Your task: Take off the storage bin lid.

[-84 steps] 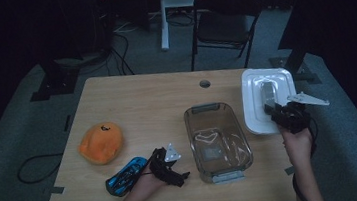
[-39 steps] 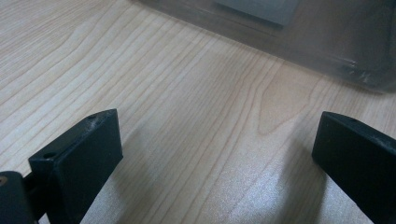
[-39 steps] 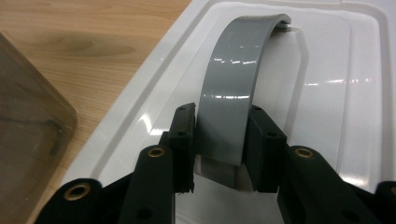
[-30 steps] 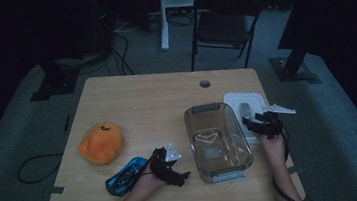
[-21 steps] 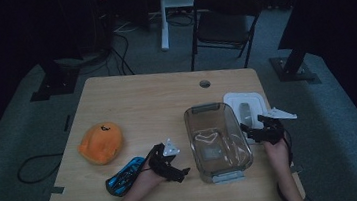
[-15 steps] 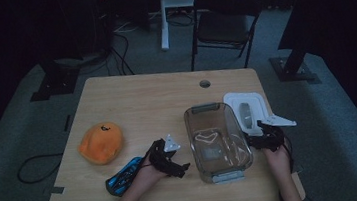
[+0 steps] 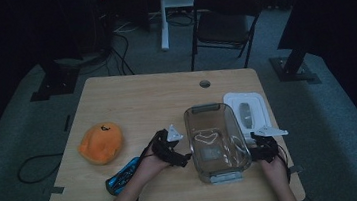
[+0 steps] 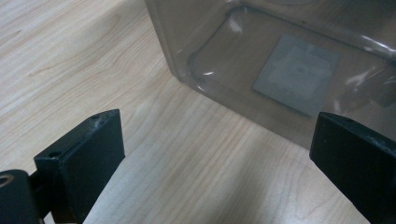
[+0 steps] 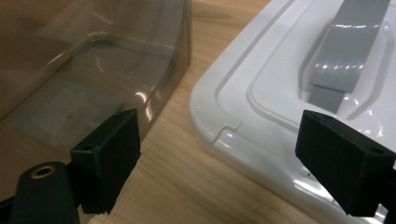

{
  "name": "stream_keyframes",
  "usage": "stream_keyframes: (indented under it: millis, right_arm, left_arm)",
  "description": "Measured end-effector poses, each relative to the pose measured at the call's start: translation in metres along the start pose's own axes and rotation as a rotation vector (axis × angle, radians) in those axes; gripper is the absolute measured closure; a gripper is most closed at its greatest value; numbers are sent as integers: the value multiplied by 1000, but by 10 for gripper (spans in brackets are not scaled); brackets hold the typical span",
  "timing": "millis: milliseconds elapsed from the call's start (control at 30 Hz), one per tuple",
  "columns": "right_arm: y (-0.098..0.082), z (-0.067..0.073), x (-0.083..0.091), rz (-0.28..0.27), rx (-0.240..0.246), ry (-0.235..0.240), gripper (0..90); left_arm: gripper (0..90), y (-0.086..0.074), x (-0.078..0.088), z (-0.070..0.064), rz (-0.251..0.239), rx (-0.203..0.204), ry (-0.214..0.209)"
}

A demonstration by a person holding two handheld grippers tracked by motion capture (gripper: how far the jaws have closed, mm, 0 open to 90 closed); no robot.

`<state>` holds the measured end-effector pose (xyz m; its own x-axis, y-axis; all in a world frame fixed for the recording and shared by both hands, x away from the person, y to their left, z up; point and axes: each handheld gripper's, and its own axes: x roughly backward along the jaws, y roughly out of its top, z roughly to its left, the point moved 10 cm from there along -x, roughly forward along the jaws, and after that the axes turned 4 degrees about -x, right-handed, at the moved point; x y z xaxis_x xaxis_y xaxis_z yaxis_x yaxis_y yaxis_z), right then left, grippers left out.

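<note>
1. Right tool (image 7: 261, 148): jaws wide apart, just been opening, nothing between them. Sits at the right wall of the clear bin (image 7: 216, 142), between bin and white lid (image 7: 248, 109); right gripper view has one jaw by the bin wall (image 9: 140, 74), the other over the lid's near corner (image 9: 243, 107).
2. Left tool (image 7: 174, 153): jaws spread wide, holding nothing, at the bin's left wall. Left gripper view: bare counter (image 8: 177, 158) between the jaws, bin corner (image 8: 261, 70) just ahead.
3. Judgement: 2 tools flank the bin, 1 per long side, likely to grab or steady it with both.
4. Bin: empty, upright, front-right part of counter (image 7: 136, 100), label on its floor.
5. Lid: flat just right of bin, grey handle (image 9: 345, 46) up, close at hand for closing later.
6. Orange plush (image 7: 100, 141) and blue item (image 7: 124, 174) lie well left, clear of the work.
</note>
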<state>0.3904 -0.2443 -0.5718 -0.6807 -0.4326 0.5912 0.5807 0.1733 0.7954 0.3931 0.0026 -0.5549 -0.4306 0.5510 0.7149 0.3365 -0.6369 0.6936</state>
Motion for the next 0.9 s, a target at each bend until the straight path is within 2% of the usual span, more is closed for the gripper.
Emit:
stream_keyframes:
  millis: [167,333,600,900]
  right_arm:
    - [-4,5,2,7,-2,7,151]
    - [-8,16,2,34,-2,70,149]
    - [-7,33,-2,50,32,96,149]
    - [-10,57,-6,65,59,143,149]
  left_arm:
    - [36,1,3,7,13,-9,11]
    - [36,-2,7,18,20,-1,24]
    - [36,-7,12,36,49,0,35]
    - [36,-6,17,58,59,3,77]
